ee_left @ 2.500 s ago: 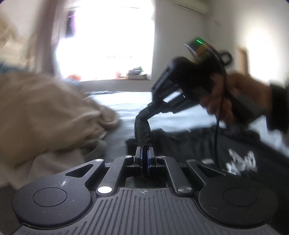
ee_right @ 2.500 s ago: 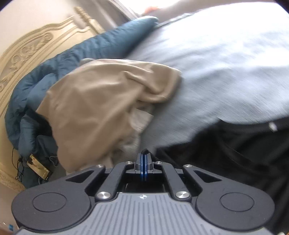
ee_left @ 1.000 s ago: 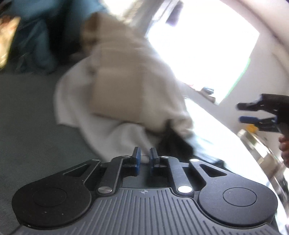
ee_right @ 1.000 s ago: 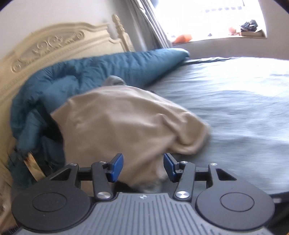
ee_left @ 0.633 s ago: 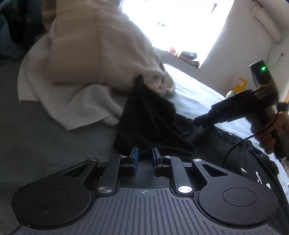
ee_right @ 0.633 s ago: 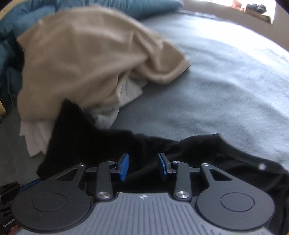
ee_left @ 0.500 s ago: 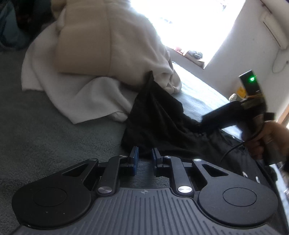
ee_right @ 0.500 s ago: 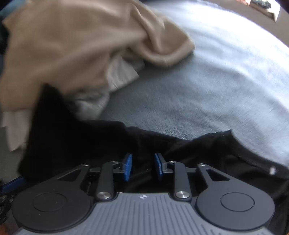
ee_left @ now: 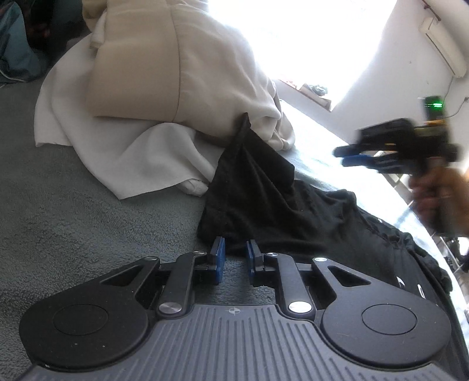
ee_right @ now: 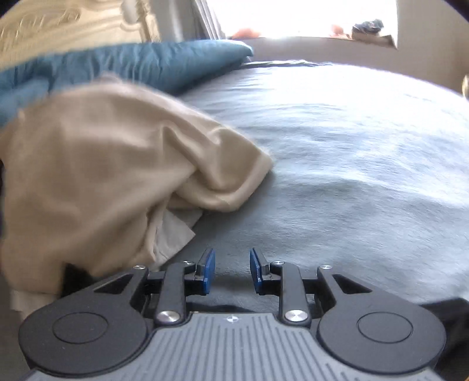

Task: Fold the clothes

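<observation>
Both tongs, left (ee_left: 233, 255) and right (ee_right: 231, 271), stand slightly apart, empty; black garment (ee_left: 263, 190) partly buried under beige clothes (ee_left: 176, 67).

From my left wrist view the black garment (ee_left: 278, 202) lay on the bed cover (ee_left: 73, 211), its peak tucked under the heap of clothes (ee_left: 164, 73) behind it, with a quilt (ee_right: 123, 67) beyond that heap by the headboard (ee_right: 44, 20).
</observation>
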`<action>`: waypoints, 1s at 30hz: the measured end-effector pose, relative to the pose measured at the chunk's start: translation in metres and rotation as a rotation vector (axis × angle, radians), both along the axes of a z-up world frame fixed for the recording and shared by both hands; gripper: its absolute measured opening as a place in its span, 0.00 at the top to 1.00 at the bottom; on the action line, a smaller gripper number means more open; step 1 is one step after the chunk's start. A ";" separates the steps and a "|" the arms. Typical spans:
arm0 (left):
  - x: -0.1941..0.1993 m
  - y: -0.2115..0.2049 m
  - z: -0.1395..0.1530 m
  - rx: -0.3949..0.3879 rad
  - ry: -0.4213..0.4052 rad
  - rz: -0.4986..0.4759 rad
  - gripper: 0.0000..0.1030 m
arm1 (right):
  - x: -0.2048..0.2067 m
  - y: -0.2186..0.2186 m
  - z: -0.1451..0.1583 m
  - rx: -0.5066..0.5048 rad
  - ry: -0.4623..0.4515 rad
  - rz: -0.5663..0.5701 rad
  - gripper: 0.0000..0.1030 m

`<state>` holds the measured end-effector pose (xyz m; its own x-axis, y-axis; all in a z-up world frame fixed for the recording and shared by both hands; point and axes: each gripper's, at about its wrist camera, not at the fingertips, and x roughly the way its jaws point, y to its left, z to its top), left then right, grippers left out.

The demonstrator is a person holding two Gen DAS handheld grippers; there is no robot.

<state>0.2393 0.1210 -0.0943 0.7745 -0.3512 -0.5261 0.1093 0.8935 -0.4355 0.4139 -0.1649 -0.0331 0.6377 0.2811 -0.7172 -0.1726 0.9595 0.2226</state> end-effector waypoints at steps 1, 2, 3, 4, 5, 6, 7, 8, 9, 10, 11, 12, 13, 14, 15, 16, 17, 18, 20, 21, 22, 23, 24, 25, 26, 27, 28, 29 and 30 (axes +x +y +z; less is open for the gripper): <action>0.000 0.000 0.000 0.003 -0.001 0.001 0.85 | -0.006 -0.004 0.002 -0.018 0.036 0.021 0.72; 0.000 -0.001 0.000 0.006 -0.001 0.001 0.85 | -0.012 -0.009 0.004 -0.035 0.071 0.041 0.72; 0.000 -0.001 0.000 0.008 -0.002 0.002 0.85 | -0.018 -0.013 0.006 -0.053 0.107 0.062 0.72; 0.000 -0.002 0.000 0.009 -0.003 0.003 0.85 | -0.023 -0.015 0.005 -0.076 0.138 0.077 0.72; 0.000 -0.002 0.000 0.010 -0.003 0.003 0.85 | -0.026 -0.014 0.000 -0.110 0.161 0.083 0.72; -0.001 -0.002 0.000 0.011 -0.004 0.003 0.85 | -0.027 -0.014 -0.007 -0.134 0.183 0.081 0.72; -0.001 -0.002 0.000 0.011 -0.005 0.003 0.85 | -0.024 -0.015 -0.018 -0.138 0.201 0.066 0.72; -0.001 -0.002 0.000 0.011 -0.005 0.003 0.85 | -0.020 -0.015 -0.028 -0.144 0.215 0.048 0.72; -0.001 -0.002 0.000 0.009 -0.005 0.003 0.85 | -0.013 -0.015 -0.040 -0.155 0.222 0.024 0.74; -0.001 -0.001 0.000 0.007 -0.004 0.003 0.85 | -0.006 -0.016 -0.048 -0.156 0.219 0.000 0.75; 0.000 -0.001 0.000 0.005 -0.003 0.002 0.85 | 0.000 -0.017 -0.051 -0.139 0.199 -0.024 0.75; 0.000 -0.001 0.000 0.004 -0.002 0.002 0.85 | 0.006 -0.019 -0.053 -0.122 0.179 -0.048 0.75; 0.000 -0.001 -0.001 0.003 -0.002 0.001 0.85 | 0.011 -0.020 -0.051 -0.107 0.163 -0.072 0.75; 0.000 -0.001 -0.001 0.003 -0.002 0.000 0.85 | 0.014 -0.022 -0.049 -0.097 0.155 -0.093 0.76; 0.000 -0.001 -0.001 0.002 -0.002 -0.001 0.85 | 0.016 -0.023 -0.048 -0.087 0.146 -0.114 0.76; 0.000 0.000 -0.001 0.000 -0.001 -0.001 0.85 | 0.019 -0.025 -0.046 -0.076 0.138 -0.135 0.78; 0.000 0.000 -0.001 -0.002 -0.001 -0.002 0.85 | 0.020 -0.026 -0.042 -0.079 0.121 -0.158 0.77; 0.000 0.001 -0.001 -0.007 0.000 -0.002 0.85 | 0.017 -0.028 -0.036 -0.103 0.090 -0.187 0.76; 0.000 0.002 -0.002 -0.016 0.004 -0.002 0.85 | 0.009 -0.038 -0.021 -0.133 0.041 -0.243 0.75; 0.001 0.002 -0.002 -0.020 0.006 -0.002 0.85 | 0.001 -0.048 -0.010 -0.121 0.033 -0.263 0.75; 0.001 0.003 -0.002 -0.024 0.008 -0.003 0.85 | -0.008 -0.058 0.001 -0.109 0.024 -0.283 0.75; 0.002 0.003 -0.002 -0.028 0.010 -0.003 0.85 | -0.021 -0.070 0.015 -0.099 0.010 -0.297 0.75; 0.002 0.004 -0.002 -0.032 0.012 -0.002 0.85 | -0.038 -0.081 0.032 -0.090 -0.014 -0.304 0.74; 0.002 0.005 -0.002 -0.037 0.014 -0.002 0.85 | -0.055 -0.093 0.048 -0.081 -0.038 -0.311 0.73; 0.002 0.005 -0.001 -0.042 0.015 -0.001 0.84 | -0.074 -0.105 0.065 -0.072 -0.066 -0.317 0.73; 0.002 0.006 -0.001 -0.047 0.015 -0.001 0.84 | -0.097 -0.118 0.084 -0.062 -0.100 -0.323 0.72; 0.001 0.006 0.000 -0.053 0.015 0.000 0.82 | -0.121 -0.131 0.102 -0.052 -0.134 -0.327 0.70; 0.000 0.007 0.001 -0.058 0.014 0.001 0.82 | -0.146 -0.144 0.120 -0.039 -0.168 -0.331 0.68; -0.001 0.008 0.002 -0.059 0.011 0.003 0.81 | -0.175 -0.157 0.138 -0.029 -0.203 -0.339 0.66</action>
<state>0.2387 0.1285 -0.0925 0.7701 -0.3793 -0.5129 0.1017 0.8667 -0.4883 0.2386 -0.3223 0.1049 0.8204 0.0113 -0.5717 0.1179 0.9750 0.1885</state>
